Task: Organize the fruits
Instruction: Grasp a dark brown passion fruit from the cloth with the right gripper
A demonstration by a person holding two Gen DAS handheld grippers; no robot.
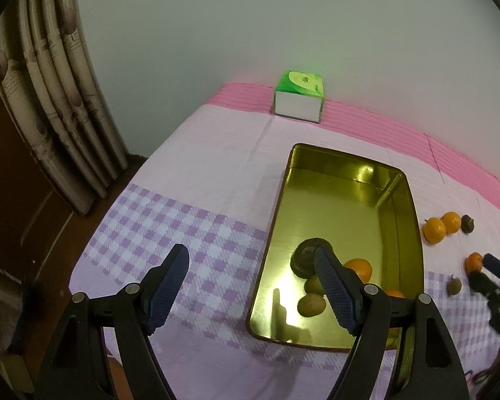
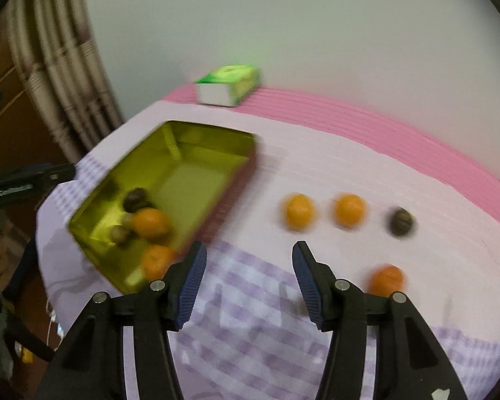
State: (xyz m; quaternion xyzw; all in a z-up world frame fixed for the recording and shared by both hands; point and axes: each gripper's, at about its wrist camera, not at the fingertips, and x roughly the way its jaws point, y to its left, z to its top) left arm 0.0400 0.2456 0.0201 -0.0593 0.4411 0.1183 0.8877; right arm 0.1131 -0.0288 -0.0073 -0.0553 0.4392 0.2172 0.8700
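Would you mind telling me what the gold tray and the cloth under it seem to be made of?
The gold tray: thin metal, probably tin, glossy; its walls mirror the fruit and glare. The cloth: woven fabric, matte, with printed checks and a crease.

We look down from each wrist, left nearer the shiny gold rectangular tin (image 1: pixel 333 200), both views sharing it (image 2: pixel 183 173) and the green-topped tissue box (image 2: pixel 230 85)

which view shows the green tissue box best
The left wrist view: the tissue box is sharp there, unblocked, with its green top and white side clear against the wall. The right wrist view shows it too, whole but blurred.
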